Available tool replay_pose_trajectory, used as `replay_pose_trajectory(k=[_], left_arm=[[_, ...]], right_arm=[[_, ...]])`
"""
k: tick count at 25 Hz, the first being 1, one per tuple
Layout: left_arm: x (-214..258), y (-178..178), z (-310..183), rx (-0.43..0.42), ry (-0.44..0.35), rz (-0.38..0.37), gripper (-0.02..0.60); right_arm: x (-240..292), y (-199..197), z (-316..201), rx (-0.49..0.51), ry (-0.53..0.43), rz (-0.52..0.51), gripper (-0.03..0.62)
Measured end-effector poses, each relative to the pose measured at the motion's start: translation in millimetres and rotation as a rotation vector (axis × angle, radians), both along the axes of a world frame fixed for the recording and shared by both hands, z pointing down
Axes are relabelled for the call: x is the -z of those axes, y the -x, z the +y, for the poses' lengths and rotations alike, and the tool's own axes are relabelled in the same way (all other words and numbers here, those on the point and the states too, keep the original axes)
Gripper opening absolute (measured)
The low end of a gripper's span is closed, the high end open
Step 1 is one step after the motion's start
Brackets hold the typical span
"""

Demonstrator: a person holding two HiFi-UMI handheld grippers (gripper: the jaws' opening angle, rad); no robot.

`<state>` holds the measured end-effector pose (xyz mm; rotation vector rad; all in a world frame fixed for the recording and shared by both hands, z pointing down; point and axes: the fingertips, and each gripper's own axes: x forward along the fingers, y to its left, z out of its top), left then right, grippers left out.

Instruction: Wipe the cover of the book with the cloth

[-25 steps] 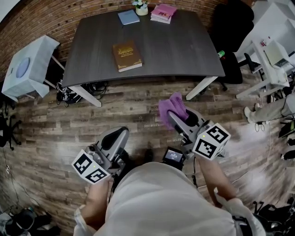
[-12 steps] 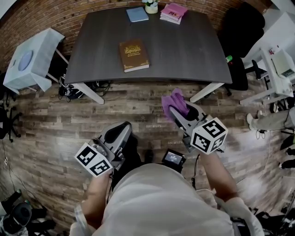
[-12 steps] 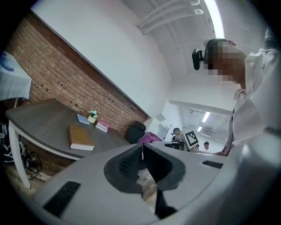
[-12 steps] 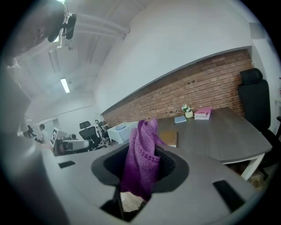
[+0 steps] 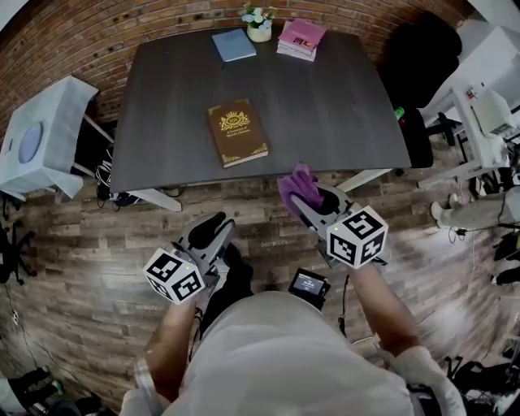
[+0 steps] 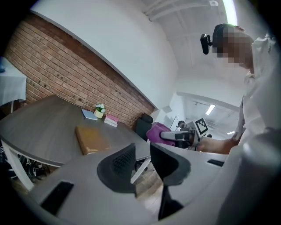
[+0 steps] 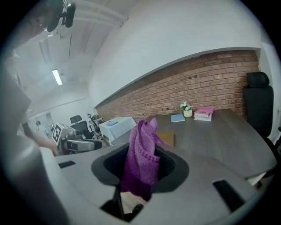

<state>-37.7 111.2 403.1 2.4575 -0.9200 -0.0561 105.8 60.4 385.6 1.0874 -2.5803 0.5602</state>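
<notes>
Well, nothing is wiped yet: my right hand-held gripper pinches the cloth; the book lies ahead-left on the surface (untouched). My left hand-held gripper is opening, empty.

gold lettering on brown book cover, too small to read

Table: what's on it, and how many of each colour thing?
Brown book: 1
Blue book: 1
Pink book stack: 1
Flower pot: 1
Total: 4
</notes>
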Motion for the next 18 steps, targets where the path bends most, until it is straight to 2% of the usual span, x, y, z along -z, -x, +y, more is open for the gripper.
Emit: replay_pose_trajectory(k=[9,18], left_arm=[[-36,25,-81,-0.083,0.022,-0.107,0.152],[-76,25,-117,-0.118,0.069,-0.208,0.207]], right_arm=[[-14,42,-71,0.000,0.003,0.096,0.141],[-31,65,-117,0.055,0.005,0.193,0.141]])
